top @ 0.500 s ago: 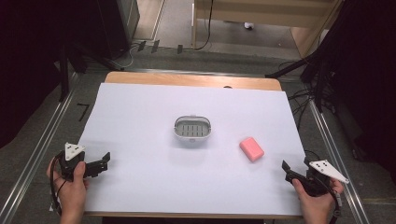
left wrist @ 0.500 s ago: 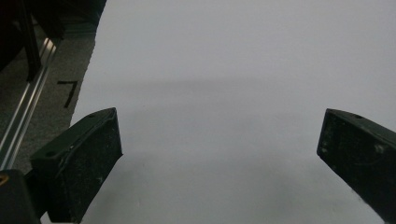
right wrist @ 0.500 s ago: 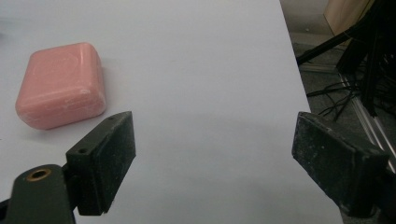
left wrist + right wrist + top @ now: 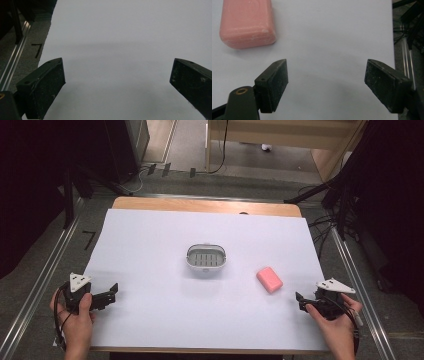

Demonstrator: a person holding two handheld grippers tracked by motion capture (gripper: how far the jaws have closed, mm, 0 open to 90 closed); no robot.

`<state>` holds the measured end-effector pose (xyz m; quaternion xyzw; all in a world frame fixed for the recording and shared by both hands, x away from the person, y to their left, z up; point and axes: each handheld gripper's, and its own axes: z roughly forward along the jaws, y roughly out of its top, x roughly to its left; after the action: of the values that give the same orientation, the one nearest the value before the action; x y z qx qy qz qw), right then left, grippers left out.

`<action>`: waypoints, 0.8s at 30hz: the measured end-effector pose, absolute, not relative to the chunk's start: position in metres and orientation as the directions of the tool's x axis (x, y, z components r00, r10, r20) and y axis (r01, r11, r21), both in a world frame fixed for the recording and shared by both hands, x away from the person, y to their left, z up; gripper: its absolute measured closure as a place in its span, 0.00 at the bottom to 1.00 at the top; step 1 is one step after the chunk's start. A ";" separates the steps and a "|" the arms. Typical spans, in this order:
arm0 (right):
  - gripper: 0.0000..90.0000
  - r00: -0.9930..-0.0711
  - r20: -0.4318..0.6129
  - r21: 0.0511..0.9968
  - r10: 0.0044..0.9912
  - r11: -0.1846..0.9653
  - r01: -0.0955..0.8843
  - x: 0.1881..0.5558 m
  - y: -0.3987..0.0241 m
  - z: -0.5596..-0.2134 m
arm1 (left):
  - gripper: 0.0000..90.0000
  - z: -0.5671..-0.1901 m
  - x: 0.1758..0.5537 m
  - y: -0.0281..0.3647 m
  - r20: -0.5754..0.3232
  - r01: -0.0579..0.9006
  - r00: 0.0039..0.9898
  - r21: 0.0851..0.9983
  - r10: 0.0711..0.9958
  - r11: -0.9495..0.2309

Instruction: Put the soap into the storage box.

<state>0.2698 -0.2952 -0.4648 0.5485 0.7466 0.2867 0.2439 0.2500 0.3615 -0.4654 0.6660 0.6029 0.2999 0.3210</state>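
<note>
A pink bar of soap (image 4: 269,279) lies on the white sheet, right of the middle. An oval grey soap dish (image 4: 205,258) with a slotted floor stands at the centre, with nothing in it. My right gripper (image 4: 299,302) is near the front right corner, a short way in front of and to the right of the soap, and is open. In the right gripper view the soap (image 4: 247,23) lies at the upper left, beyond the open right gripper (image 4: 325,68). My left gripper (image 4: 111,295) is open at the front left, and the left gripper (image 4: 117,70) has bare sheet between its jaws.
The white sheet (image 4: 165,320) covers most of the wooden table (image 4: 200,205). Metal rails (image 4: 35,285) run along both sides of the table. A black tape mark (image 4: 37,48) sits on the floor to the left. Cables (image 4: 325,225) lie at the far right.
The right gripper has shifted slightly forward and left, toward the soap. The left gripper, soap and dish have not visibly moved.
</note>
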 end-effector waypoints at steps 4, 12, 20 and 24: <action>0.22 -0.307 -0.066 0.624 0.949 0.279 0.730 0.282 -0.289 -0.461 | 0.00 -0.465 0.250 0.362 0.011 0.609 0.094 0.791 0.996 -0.066; 0.19 -0.358 -0.053 0.481 0.932 0.338 0.809 0.306 -0.275 -0.452 | 0.00 -0.466 0.250 0.362 0.012 0.610 0.095 0.790 0.995 -0.068; 0.16 -0.394 -0.058 0.381 0.917 0.386 0.840 0.322 -0.257 -0.444 | 0.00 -0.465 0.250 0.362 0.012 0.611 0.094 0.789 0.995 -0.067; 0.16 -0.401 -0.044 0.353 0.915 0.390 0.850 0.328 -0.248 -0.441 | 0.00 -0.465 0.250 0.362 0.012 0.611 0.094 0.789 0.995 -0.067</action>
<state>0.3280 -0.2475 -0.4406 0.5346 0.8255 0.1385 0.1167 0.2502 0.3616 -0.4655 0.6662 0.6027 0.2994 0.3213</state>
